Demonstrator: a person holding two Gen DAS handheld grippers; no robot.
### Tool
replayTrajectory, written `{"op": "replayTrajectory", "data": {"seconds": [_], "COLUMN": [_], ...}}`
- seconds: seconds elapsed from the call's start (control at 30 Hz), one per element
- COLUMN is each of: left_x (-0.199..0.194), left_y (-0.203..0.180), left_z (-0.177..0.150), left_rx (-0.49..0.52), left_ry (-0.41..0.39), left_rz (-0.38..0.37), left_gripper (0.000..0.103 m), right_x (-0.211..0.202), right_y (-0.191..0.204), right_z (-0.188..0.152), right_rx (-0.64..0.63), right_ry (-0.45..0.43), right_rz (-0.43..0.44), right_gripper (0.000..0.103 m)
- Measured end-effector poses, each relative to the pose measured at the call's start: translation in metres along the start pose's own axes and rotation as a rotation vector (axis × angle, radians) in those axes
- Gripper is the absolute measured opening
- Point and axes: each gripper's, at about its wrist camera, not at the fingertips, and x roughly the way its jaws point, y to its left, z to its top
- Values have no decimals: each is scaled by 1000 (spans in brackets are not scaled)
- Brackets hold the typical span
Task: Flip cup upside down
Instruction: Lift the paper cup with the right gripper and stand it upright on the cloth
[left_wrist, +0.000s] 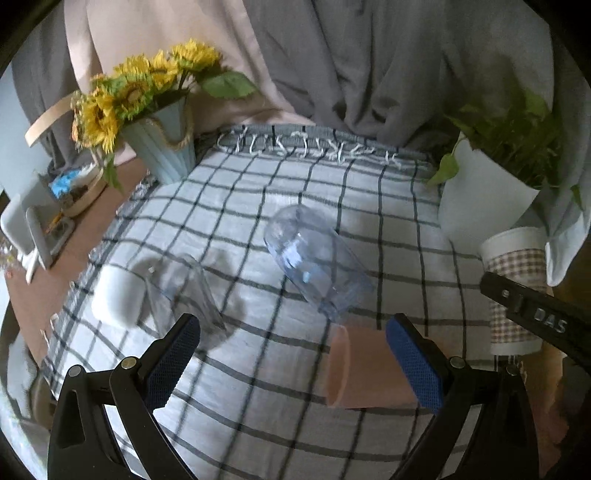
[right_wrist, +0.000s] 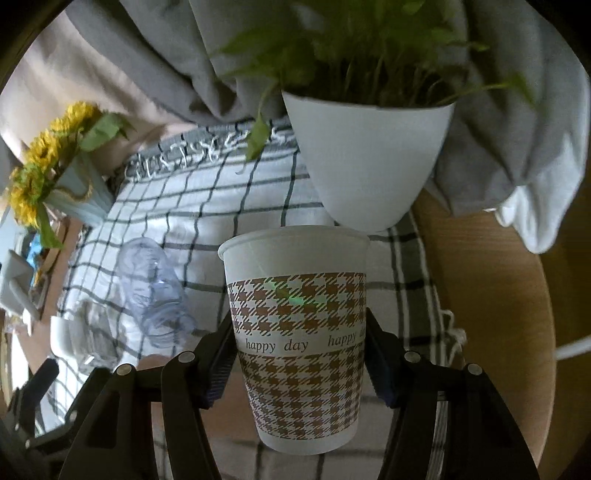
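My right gripper (right_wrist: 300, 343) is shut on a white paper cup (right_wrist: 299, 343) with a brown houndstooth band reading "happy day". The cup is upright, rim up, held just in front of a white plant pot. The same cup (left_wrist: 513, 291) shows at the right edge of the left wrist view with the right gripper's black arm across it. My left gripper (left_wrist: 293, 356) is open and empty above the checked cloth. A pink cup (left_wrist: 365, 373) lies on its side beside its right finger. A clear blue cup (left_wrist: 317, 258) lies on its side ahead.
A clear glass (left_wrist: 184, 291) and a white cup (left_wrist: 114, 295) stand at the left. A sunflower vase (left_wrist: 162, 147) is at the back left, a white plant pot (right_wrist: 369, 158) at the back right. Grey fabric hangs behind. The wooden table edge (right_wrist: 491, 295) is right.
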Motion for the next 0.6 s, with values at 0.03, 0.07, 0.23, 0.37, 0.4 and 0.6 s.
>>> {"op": "replayTrajectory", "data": {"seconds": [0.03,0.07,0.23,0.37,0.4,0.6], "left_x": [-4,-6,-20,-26,-27,-26], "left_y": [7,11,52,87,92,143], "left_z": [0,0,-4,-14,-15,-32], "left_rx": [15,22,67,108,114,137], "left_ry": [-11,-14,-35,-46,-46,-23], "left_rz": [-6,-10,-29,-15,-13,-8], "left_gripper": [103,103,103,103,103,103], "right_x": [-6,-12,-38,-48,-50,-57], "right_y": [3,6,36,65,72,112], "right_z": [-3,-7,-32,-56,-62,-95], "right_rx": [12,25,77,104,110,149], "right_ry": [-10,-20,-38,-33,-31,-23], "right_rz": [-3,-6,-15,-15,-13,-13], "right_gripper": [62,62,62,62,62,62]}}
